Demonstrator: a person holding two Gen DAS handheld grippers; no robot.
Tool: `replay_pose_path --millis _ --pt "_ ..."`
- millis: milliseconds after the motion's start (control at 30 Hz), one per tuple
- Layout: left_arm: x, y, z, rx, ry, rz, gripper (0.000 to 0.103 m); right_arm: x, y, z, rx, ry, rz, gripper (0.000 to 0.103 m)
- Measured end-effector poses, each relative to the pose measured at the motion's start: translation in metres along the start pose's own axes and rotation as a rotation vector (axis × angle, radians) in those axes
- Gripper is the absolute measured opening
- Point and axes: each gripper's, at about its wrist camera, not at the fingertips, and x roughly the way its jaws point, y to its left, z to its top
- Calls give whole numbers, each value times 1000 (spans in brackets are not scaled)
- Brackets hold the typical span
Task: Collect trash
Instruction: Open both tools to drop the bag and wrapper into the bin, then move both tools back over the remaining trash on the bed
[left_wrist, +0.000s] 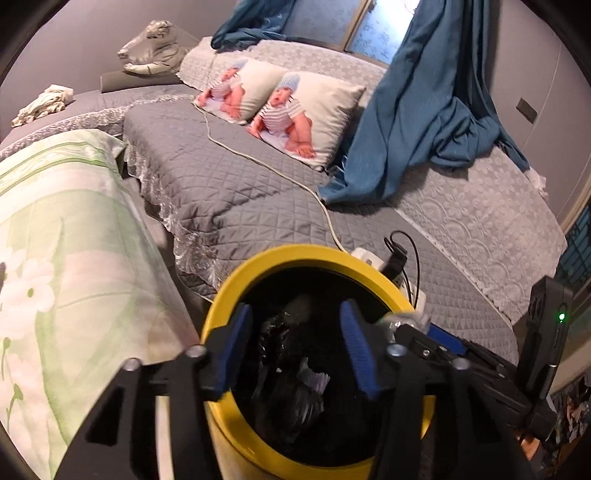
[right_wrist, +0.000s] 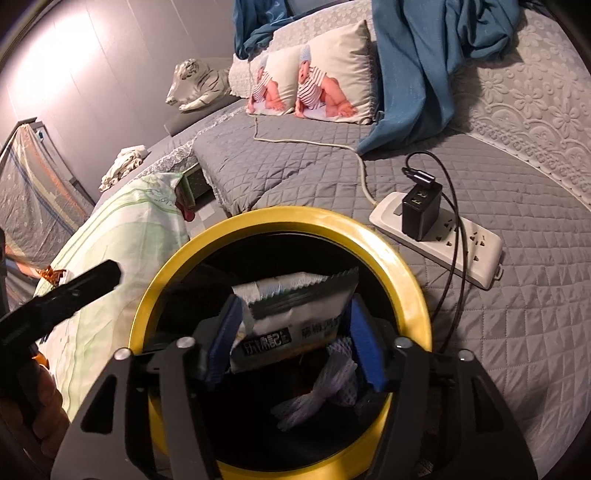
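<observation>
You had the right tool (right_wrist: 295, 339) over the mouth of the yellow-rimmed trash bin (right_wrist: 406, 258), its blue fingers (right_wrist: 364, 347) closed on a white and dark snack wrapper (right_wrist: 291, 306) that stood upright between them, just above the opening. That piece looked to be one drop away from collected, not yet let go. Lower in the bin lay a white foam net sleeve (right_wrist: 332, 384) on the black liner, so some trash seemed to be in already.

Your left tool (left_wrist: 295, 350) hung above the same bin (left_wrist: 295, 254) with its jaws set wide and nothing between them. Its view showed crumpled black plastic (left_wrist: 291, 369) inside, but not the wrapper.

Only the right wrist view showed the power strip (right_wrist: 443, 236) with a black charger (right_wrist: 421, 210) on the grey quilted bed (right_wrist: 517, 350), near the bin's far right, and a small orange scrap (right_wrist: 53, 275) on the green floral bedding (right_wrist: 122, 236) at the left, which could be trash left to fetch. The left view alone showed the window (left_wrist: 384, 33) behind the blue curtain (left_wrist: 417, 122)
</observation>
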Motion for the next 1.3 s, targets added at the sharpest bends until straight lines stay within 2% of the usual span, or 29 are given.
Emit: replay_pose_path --millis 167,300,467,800,967,1300 --pt "-17 6 5 -26 -49 6 76 -9 4 2 -8 -33 -23 65" --pt "-35 13 9 -29 -91 29 79 -19 15 3 -36 -65 -25 65" --pt "-66 26 12 -45 -163 71 89 -28 36 4 -80 -88 7 66" --pt "-136 54 13 -52 -286 172 95 -43 97 3 -187 -109 92 74" --pt "-167 75 5 -73 -321 225 95 -53 131 1 -244 -127 134 80" --pt "-224 123 -18 -136 -371 347 95 -69 203 -11 -368 -148 228 83"
